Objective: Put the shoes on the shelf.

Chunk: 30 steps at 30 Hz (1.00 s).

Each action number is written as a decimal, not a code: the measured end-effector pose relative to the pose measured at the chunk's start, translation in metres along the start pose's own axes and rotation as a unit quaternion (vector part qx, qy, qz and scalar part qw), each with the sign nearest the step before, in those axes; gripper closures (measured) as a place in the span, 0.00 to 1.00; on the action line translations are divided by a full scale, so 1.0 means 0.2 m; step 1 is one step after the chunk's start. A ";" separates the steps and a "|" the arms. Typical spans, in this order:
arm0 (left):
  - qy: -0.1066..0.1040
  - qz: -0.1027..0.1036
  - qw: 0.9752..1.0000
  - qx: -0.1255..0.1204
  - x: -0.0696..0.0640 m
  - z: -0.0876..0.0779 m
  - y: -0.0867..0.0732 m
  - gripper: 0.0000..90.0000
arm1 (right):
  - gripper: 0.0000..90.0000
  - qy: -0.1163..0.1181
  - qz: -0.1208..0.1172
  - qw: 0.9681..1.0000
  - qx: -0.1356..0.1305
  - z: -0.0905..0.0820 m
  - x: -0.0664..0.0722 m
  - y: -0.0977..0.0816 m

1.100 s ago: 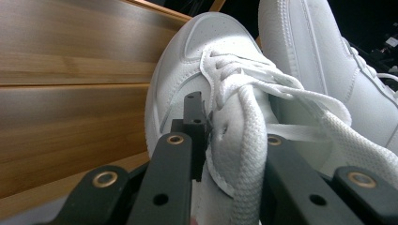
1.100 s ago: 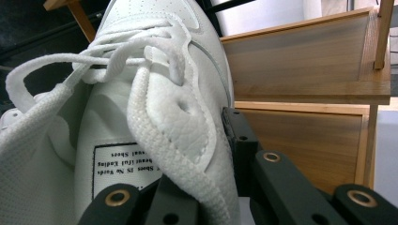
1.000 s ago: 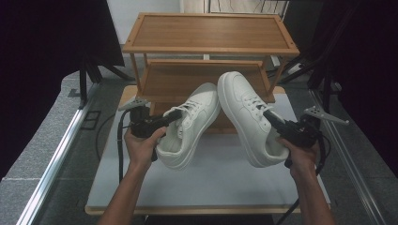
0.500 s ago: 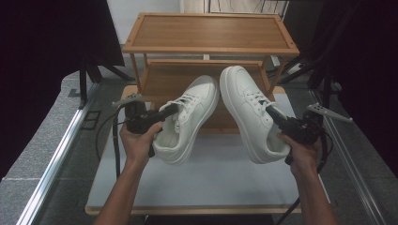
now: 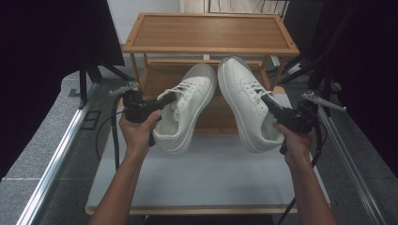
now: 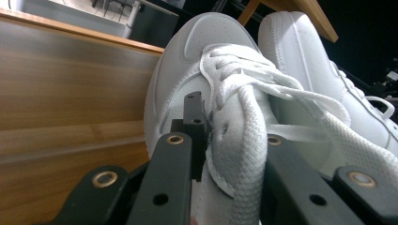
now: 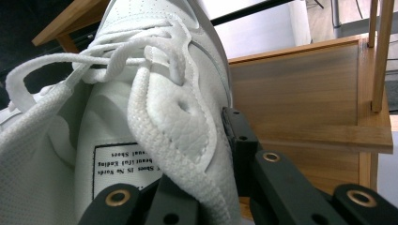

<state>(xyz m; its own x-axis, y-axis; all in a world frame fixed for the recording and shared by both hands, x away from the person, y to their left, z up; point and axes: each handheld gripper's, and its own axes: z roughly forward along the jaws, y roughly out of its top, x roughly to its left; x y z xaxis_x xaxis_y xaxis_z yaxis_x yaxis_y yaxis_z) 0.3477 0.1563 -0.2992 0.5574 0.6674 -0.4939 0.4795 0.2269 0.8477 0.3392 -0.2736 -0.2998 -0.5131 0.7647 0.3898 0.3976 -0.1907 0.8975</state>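
Behind the white tabletop (image 5: 211, 173) stands a wooden rack (image 5: 211, 33), and the left shoe (image 5: 185, 110), clamped in the left claw (image 5: 162, 101), has risen slightly beside the right shoe (image 5: 246, 105), clamped in the right claw (image 5: 274, 108), both mid-frame, probably bound for a shelf.

A two-tier wooden shoe rack (image 5: 210, 31) stands at the far end of a white table (image 5: 206, 173). Its top shelf is bare, and its lower shelf (image 5: 159, 77) lies directly beneath it, carried by slim wooden posts (image 7: 381, 56). Left of the rack, a black tripod (image 5: 91, 70) stands on the grey floor (image 5: 44, 140). A metal rail (image 5: 56, 164) runs along the floor left of the rack, and a second rail (image 5: 349, 164) runs to the right of it.
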 end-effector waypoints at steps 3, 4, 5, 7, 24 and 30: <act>0.004 -0.004 1.000 -0.001 0.01 0.02 0.01 0.90 | 0.94 -0.006 0.005 1.000 0.003 0.03 -0.01 0.01; 0.008 -0.003 1.000 -0.004 0.01 0.02 0.01 0.90 | 0.94 -0.008 0.007 1.000 0.004 0.04 -0.01 0.01; 0.012 -0.003 1.000 -0.006 0.01 0.03 0.02 0.90 | 0.94 -0.011 0.010 1.000 0.007 0.05 -0.02 0.01; 0.017 -0.003 1.000 -0.008 0.02 0.03 0.03 0.90 | 0.94 -0.016 0.013 1.000 0.009 0.07 -0.02 0.01; 0.040 -0.015 0.999 -0.022 0.06 0.11 0.10 0.90 | 0.93 -0.049 0.022 0.998 0.024 0.22 -0.01 0.04; 0.050 -0.018 0.998 -0.022 0.07 0.15 0.13 0.90 | 0.93 -0.056 0.019 0.998 0.027 0.26 0.01 0.06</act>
<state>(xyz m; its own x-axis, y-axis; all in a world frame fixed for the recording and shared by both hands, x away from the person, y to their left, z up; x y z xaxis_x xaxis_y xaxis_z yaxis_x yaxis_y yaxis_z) 0.3878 0.1501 -0.2905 0.4689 0.7251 -0.5044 0.4670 0.2812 0.8384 0.3817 -0.2422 -0.2986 -0.4100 0.8220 0.3953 0.4578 -0.1894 0.8686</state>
